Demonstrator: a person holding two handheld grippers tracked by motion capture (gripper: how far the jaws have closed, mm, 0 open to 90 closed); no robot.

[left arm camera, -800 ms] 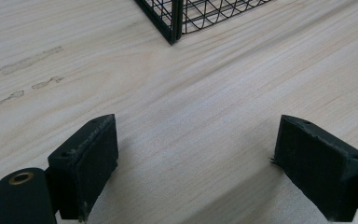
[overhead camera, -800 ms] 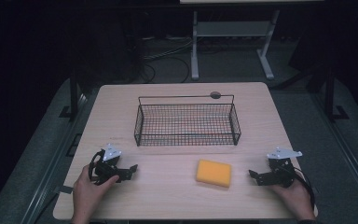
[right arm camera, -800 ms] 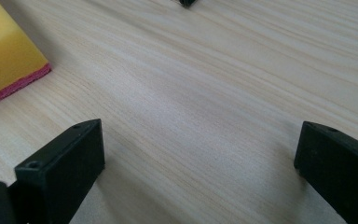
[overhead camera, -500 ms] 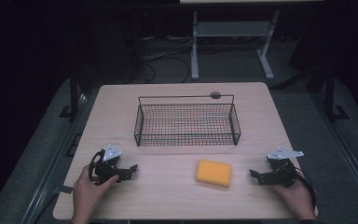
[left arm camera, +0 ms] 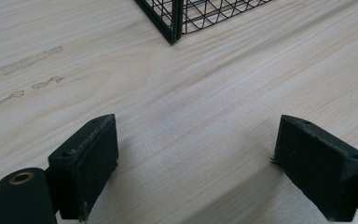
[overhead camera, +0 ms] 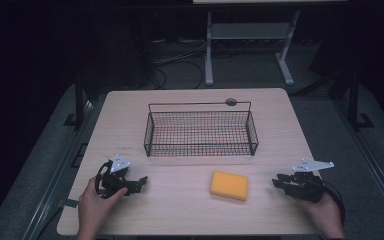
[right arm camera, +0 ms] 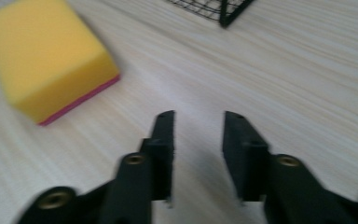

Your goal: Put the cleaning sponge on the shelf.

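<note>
In the high view, a yellow sponge [overhead camera: 229, 185] is seen lying flat on the table [overhead camera: 280, 125], at about five o'clock from the wire basket [overhead camera: 201, 133] and well apart from it. The left gripper [overhead camera: 139, 183] is held low at the sponge's nine o'clock, the right gripper [overhead camera: 279, 182] at its three o'clock, near but not touching. In the left gripper view, the jaws are spread wide over bare wood with nothing between them, and a basket corner [left arm camera: 172, 21] is seen at twelve o'clock. In the right gripper view, the jaws are parted only narrowly and hold nothing; the sponge [right arm camera: 46, 56] lies at ten o'clock, its pink underside visible. The approach to the sponge is judged to be the step in hand. For the next move, the right jaws would need to be opened wider, turned toward the sponge and closed across its sides.
</note>
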